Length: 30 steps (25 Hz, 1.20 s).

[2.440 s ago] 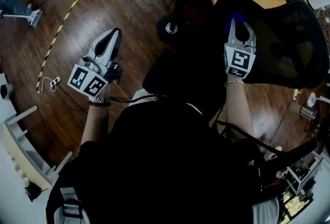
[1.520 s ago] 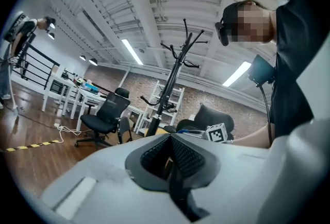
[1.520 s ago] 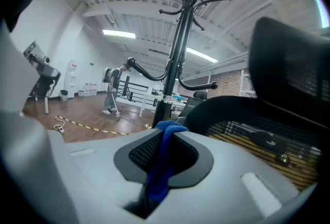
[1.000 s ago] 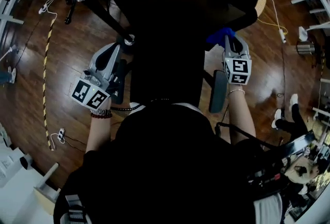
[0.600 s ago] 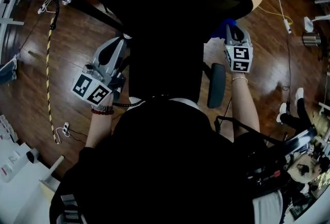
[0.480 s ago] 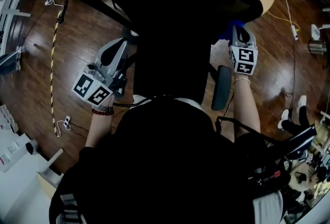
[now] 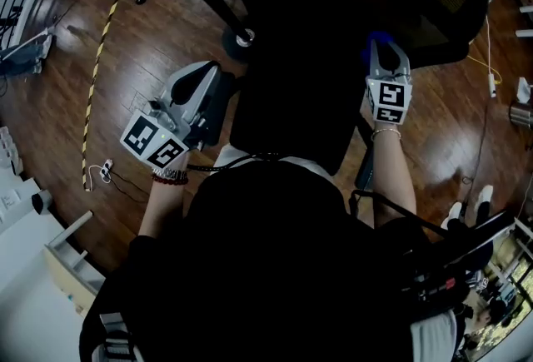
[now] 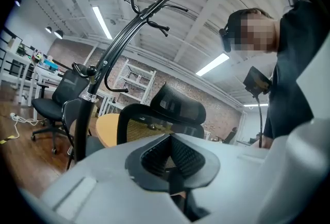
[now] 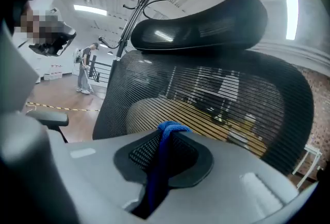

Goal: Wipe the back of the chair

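Blue cloth point(image 9: 166, 129) sits clenched in my right tongs point(image 9: 164, 152); left tongs point(image 8: 172, 160) closed, empty. Mesh chair back point(image 9: 221, 89) fills the frame's centre: I'd press flat, stroke evenly across.

The left gripper point(image 7: 202, 77) is held low and out to the person's left, angled forward. Its jaws are pressed together with nothing between them, and its marker cube sits just above the wrist. The right gripper point(image 7: 384, 51) is extended farther ahead on a nearly straight right forearm point(image 7: 390, 177), jaws clamped on a fold of blue cloth point(image 9: 164, 138) (a tuft pokes past the tips).
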### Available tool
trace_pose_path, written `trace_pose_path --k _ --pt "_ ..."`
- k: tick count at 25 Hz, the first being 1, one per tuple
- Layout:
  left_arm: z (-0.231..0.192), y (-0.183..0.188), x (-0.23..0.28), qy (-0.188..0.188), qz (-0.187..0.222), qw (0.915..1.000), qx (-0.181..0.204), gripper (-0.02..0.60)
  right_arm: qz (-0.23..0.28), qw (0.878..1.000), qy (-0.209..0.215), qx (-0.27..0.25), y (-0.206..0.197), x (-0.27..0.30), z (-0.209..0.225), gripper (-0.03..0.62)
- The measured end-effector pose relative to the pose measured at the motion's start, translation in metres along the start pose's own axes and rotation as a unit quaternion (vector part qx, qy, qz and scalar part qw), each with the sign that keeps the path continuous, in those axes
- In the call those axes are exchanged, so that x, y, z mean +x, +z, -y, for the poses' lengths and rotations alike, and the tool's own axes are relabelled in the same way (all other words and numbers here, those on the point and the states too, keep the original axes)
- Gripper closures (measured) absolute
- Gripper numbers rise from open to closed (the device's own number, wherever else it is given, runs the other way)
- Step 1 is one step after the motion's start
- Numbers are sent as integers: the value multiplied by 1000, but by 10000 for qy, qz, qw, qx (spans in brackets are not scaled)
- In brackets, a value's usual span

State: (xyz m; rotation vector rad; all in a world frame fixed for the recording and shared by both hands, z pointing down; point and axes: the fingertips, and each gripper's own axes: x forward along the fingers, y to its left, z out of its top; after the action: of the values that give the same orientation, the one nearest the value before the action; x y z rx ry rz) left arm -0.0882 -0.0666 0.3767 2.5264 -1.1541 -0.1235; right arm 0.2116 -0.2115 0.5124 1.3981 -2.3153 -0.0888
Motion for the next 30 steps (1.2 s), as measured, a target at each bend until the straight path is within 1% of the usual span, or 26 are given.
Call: trace_pose_path --k 2,8,11,15,18,22,24,27,30 --pt "-9 0 -10 79 40 10000 0 577 27 9998 167 -80 12 16 -22 559" --pt "-43 -1 -46 279 201 9993 -121 577 -85 9966 604 -546 47 67 -97 559" --pt "-61 4 -70 335 308 9989 -140 577 -40 9952 693 -687 66 91 -136 559" --pt "-82 13 -103 428 338 9985 -93 577 28 9950 737 -672 85 119 -183 559" --pt "-95 18 -122 538 356 9979 -86 577 74 9938 806 -762 98 135 -211 559" --pt "-104 16 -143 669 340 9972 -80 577 161 9906 1024 -892 112 152 -245 559" --pt "-108 12 -151 717 271 9970 -51 577 166 9893 1136 -897 116 159 -258 559" --pt "-118 13 -166 817 289 9961 -184 577 162 9884 1311 -748 122 160 -280 559" --pt "-123 15 -173 716 265 9968 -249 577 368 9876 1436 -515 137 140 -299 559"
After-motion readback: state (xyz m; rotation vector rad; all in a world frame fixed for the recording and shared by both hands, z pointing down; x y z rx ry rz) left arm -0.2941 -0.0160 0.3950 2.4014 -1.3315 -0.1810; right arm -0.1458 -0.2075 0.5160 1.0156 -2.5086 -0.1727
